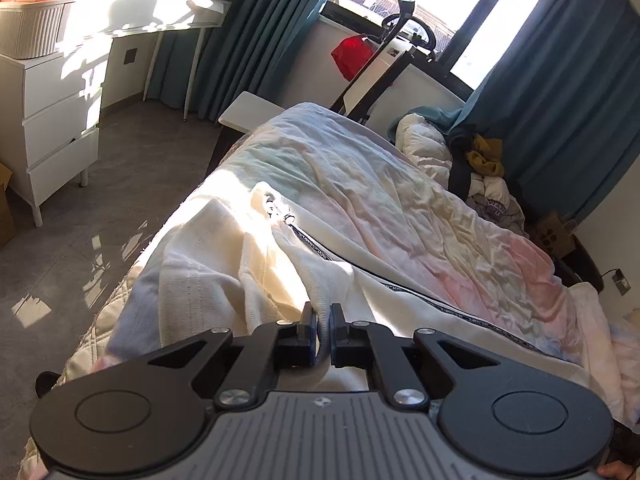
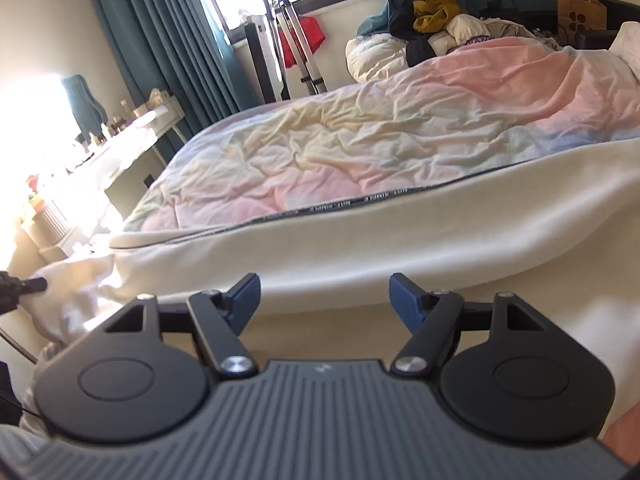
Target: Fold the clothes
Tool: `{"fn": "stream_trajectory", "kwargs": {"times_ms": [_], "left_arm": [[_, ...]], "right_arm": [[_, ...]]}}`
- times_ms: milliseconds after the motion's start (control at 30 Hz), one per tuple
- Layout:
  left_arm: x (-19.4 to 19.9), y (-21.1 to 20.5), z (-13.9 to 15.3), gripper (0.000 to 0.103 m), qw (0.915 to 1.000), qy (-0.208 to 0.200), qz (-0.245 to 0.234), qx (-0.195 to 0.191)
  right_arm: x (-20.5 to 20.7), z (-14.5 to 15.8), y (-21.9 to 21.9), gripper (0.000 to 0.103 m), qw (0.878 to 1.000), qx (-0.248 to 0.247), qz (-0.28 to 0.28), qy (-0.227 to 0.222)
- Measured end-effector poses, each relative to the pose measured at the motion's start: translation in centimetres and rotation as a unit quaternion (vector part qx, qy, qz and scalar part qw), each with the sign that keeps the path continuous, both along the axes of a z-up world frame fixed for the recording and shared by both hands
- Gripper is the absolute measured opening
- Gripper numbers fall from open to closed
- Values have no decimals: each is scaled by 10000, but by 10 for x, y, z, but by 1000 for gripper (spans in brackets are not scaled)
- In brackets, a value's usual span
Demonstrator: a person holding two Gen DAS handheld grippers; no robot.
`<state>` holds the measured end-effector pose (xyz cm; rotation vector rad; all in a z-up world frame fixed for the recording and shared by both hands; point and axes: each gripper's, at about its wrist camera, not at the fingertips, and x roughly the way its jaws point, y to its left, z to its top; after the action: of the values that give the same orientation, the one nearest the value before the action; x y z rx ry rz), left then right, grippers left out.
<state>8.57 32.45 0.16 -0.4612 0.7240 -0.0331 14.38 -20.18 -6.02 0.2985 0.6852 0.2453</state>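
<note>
Two views, left wrist first.
Left view, surface: bed (image 1: 400,200) under a crumpled pastel duvet; grey floor alongside.
Left view, room: white drawer unit (image 1: 48,128), sunlit white tabletop (image 1: 160,12) carrying bottles, teal curtains (image 1: 248,20), bright window.
Left view, task thing: cream garment (image 1: 248,256) lies on the near part of the bed, black lettered tape along its edge.
Left tool (image 1: 323,312): clenched on a fold of the cream garment.
Left view, writing: tape lettering too small to read.
Right view, surface: same bed (image 2: 360,140); cream garment (image 2: 400,232) stretches across just ahead.
Right tool (image 2: 324,292): released, blue pads wide apart, nothing between them.
Right view, writing: tape lettering upside down, not legible.
Right view, hard to make out: left side washed out by sun; clothes pile (image 2: 436,16) beyond the bed, paper bag (image 2: 580,12) behind it.
</note>
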Motion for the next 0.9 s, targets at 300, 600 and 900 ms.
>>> {"fn": "stream_trajectory", "kwargs": {"times_ms": [300,600,900], "left_arm": [[-45,-6,-11,17,9990,14,-55,-440],[-76,62,-17,51,9983,-114,510,-253],[-62,27,-52,55,9696,-161,-842,2291]], "right_arm": [[-7,-16,-9,73,9987,339,-8,387],[-4,-24,-23,73,9967,491,-242,594],[-16,-15,32,74,9938,-352,1049,-86]]}}
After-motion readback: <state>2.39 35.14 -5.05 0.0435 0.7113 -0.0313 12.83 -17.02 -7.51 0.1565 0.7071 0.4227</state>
